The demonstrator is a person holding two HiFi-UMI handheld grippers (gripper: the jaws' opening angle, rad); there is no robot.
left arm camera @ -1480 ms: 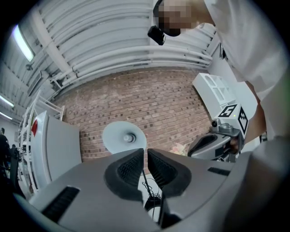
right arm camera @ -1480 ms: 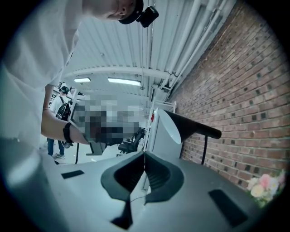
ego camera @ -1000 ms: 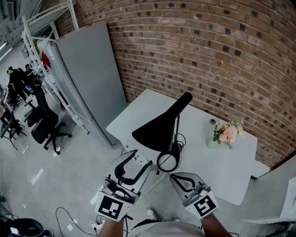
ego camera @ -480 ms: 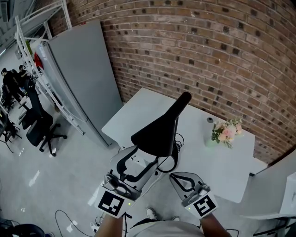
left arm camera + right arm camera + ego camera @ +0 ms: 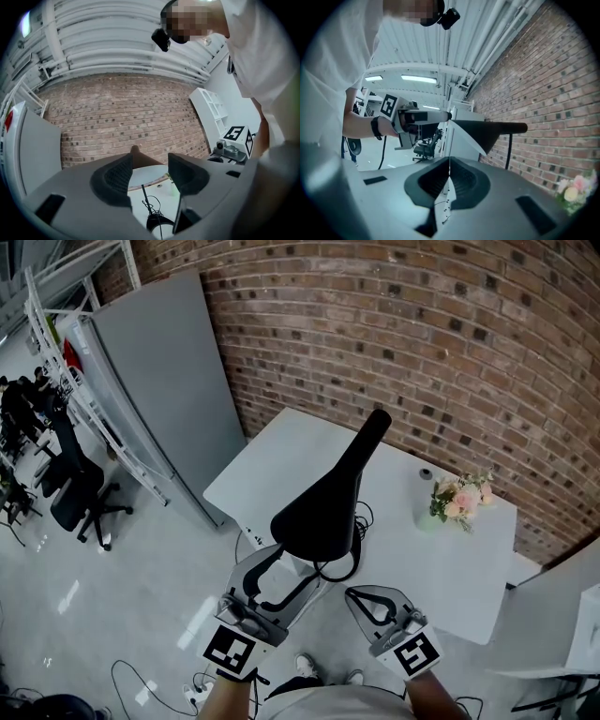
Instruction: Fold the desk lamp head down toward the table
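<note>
No words, numbers or brand names to read anywhere in these views. The only signs are black-and-white square patterns. One, the left marker [image 5: 231,652], sits on the cube of the left hand-held gripper [image 5: 286,570], at the lower left of the head view. The right marker [image 5: 415,655] sits on the cube of the right hand-held gripper [image 5: 367,596], at the lower right. Both are blocky code patterns with no letters or digits. Each marker also shows in the other gripper's view, just as unreadable as text.
</note>
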